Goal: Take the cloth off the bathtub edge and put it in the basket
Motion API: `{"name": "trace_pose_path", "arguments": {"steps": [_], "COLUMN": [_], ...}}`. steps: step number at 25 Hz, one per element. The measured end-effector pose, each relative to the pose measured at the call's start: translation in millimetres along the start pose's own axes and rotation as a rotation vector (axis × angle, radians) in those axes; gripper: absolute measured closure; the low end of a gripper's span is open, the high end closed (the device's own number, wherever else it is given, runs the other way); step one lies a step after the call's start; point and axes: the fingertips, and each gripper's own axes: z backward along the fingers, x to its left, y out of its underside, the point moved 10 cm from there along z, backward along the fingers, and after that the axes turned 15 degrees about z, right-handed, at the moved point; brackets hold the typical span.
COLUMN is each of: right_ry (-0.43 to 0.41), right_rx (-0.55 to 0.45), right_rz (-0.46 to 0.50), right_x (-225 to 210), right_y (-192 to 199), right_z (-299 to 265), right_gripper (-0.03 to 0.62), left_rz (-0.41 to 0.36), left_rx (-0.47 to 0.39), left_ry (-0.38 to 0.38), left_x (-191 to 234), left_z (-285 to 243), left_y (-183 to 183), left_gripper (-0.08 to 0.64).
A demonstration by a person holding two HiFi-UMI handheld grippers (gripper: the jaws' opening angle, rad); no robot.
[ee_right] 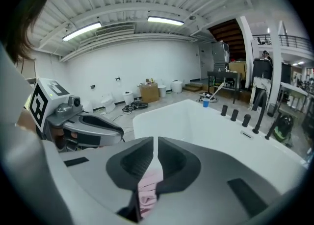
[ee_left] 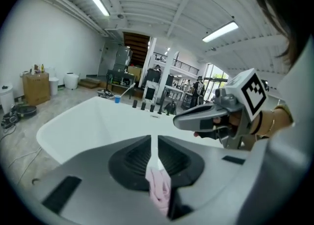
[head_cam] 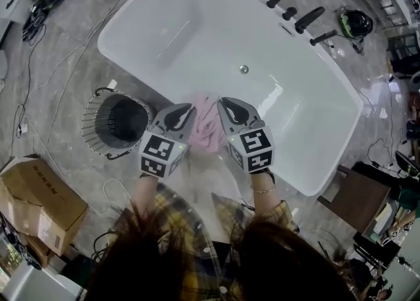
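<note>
- Cloth (head_cam: 207, 126): pink, crumpled in a small heap on the near edge of the white bathtub (head_cam: 131, 63), directly ahead of the person.
- Handling, as a judgement: light, limp and thin. It will sag and trail from whatever point is pinched. Nothing about it is fragile. The glossy rim under it looks slick, so a nudge may slide it into the tub rather than gather it.
- Where to take hold: a raised fold on top of the heap, so a jaw can get under the fabric. The flat part lying against the rim gives less to bite. One pinch should carry it.
- Left gripper (head_cam: 190, 111): jaws closed together, only a thin slit between them. The cloth shows below, through the throat of the jaws, and is not clamped between the tips.
- Right gripper (head_cam: 223, 103): the same, jaws clenched on nothing, with pink fabric visible underneath.
- Pose: both grippers side by side, pointing forward and tilted downward, flanking the cloth left and right. Whether the tips touch the fabric, I cannot tell.
- Basket (head_cam: 92, 122): dark wire basket on the floor just outside the tub, to the left of the left gripper.
- Judgement: the jaws must open before either can grasp.
</note>
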Motion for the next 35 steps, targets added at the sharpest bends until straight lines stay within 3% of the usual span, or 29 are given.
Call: {"name": "trace_pose_path", "arguments": {"steps": [3, 5, 7, 10, 18, 24, 35], "right_ry": [-0.040, -0.075, -0.095, -0.115, -0.151, -0.131, -0.196], "right_rx": [0.067, 0.107, 0.138, 0.184, 0.280, 0.322, 0.420], "right_rz": [-0.025, -0.053, -0.078, -0.095, -0.245, -0.402, -0.477], "right_x": [1, 3, 3, 3, 3, -1, 3], "right_y": [23, 39, 55, 78, 148, 196, 240], "right_z": [-17, -28, -38, -52, -75, -89, -107], "right_gripper": [0.566, 0.473, 0.442, 0.392, 0.261, 0.233, 0.198], "left_rz": [0.024, 0.027, 0.044, 0.079, 0.120, 0.148, 0.235], "left_rx": [0.042, 0.071, 0.094, 0.136, 0.262, 0.356, 0.471], "left_ry": [-0.003, -0.021, -0.030, -0.026, -0.031, -0.036, -0.043], "left_x": [10, 18, 26, 37, 64, 84, 113], "left_z": [-11, -18, -26, -38, -63, -83, -112], "left_y": [16, 29, 42, 58, 103, 140, 188], "left_gripper": [0.538, 0.538, 0.528, 0.415, 0.300, 0.268, 0.219]}}
